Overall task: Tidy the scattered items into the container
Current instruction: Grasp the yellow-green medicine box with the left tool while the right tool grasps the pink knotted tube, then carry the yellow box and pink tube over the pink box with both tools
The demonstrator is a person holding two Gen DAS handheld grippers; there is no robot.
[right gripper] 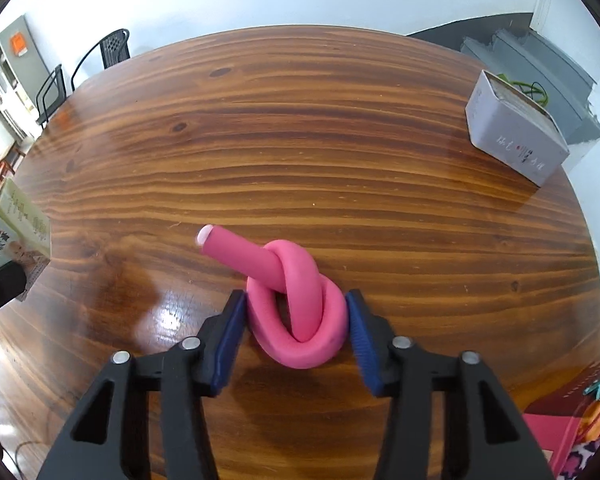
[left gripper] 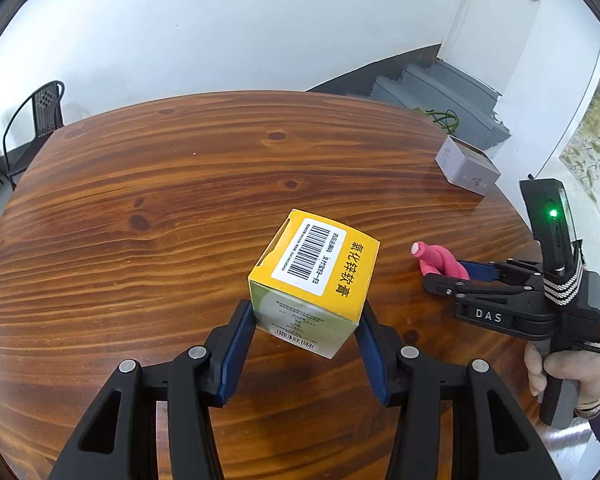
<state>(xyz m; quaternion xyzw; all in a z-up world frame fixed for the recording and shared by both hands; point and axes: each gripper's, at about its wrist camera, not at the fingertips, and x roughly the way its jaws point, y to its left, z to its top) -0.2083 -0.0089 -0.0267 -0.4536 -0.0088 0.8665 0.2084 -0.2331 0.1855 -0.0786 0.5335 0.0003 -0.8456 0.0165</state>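
Left gripper (left gripper: pixel 306 326) jaws clamped on yellow box (left gripper: pixel 314 280); right gripper (right gripper: pixel 296 322) jaws apart, straddling pink foam knot (right gripper: pixel 296 304) — close squarely, then carry to grey container (right gripper: pixel 516 136) upper right

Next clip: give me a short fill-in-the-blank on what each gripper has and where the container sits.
The left gripper holds a ____ box.
The right gripper's pads flank a knotted ____ foam tube.
The grey container sits near the table's far-____ edge.

Missing words: yellow; pink; right
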